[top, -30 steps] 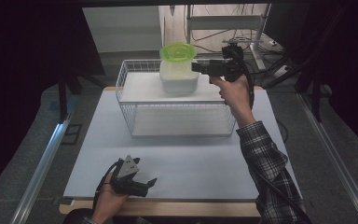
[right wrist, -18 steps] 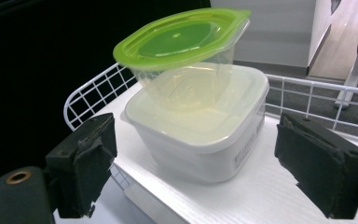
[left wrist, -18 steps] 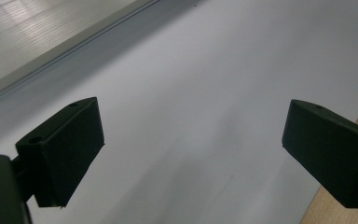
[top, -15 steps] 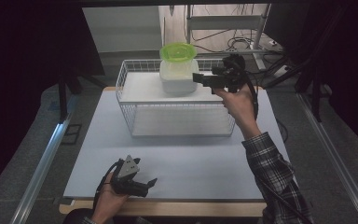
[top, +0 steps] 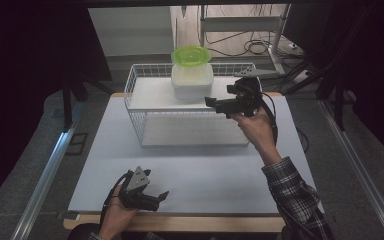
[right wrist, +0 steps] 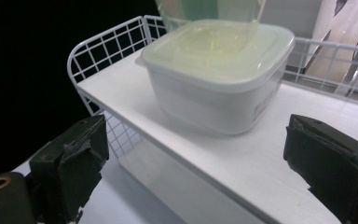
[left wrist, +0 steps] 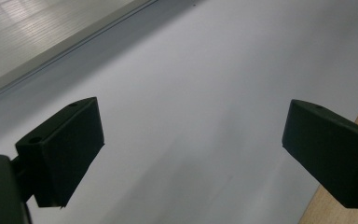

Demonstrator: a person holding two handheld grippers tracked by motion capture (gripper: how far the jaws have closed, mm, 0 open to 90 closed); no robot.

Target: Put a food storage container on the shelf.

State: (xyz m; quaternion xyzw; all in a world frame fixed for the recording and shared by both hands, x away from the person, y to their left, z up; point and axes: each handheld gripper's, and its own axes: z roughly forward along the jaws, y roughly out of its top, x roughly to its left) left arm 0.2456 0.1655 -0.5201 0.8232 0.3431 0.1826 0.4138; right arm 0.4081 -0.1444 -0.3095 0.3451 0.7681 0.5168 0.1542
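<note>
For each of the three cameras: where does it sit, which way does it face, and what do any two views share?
High view: above the person's side, facing forward and down on the table, rack, both hands, left gripper, right gripper.
Left gripper view: rides the left gripper, faces bare tabletop between open jaws.
Right gripper view: rides the right gripper, faces the lidded container on the rack.
Shared: the high and right gripper views both show container and rack.
</note>
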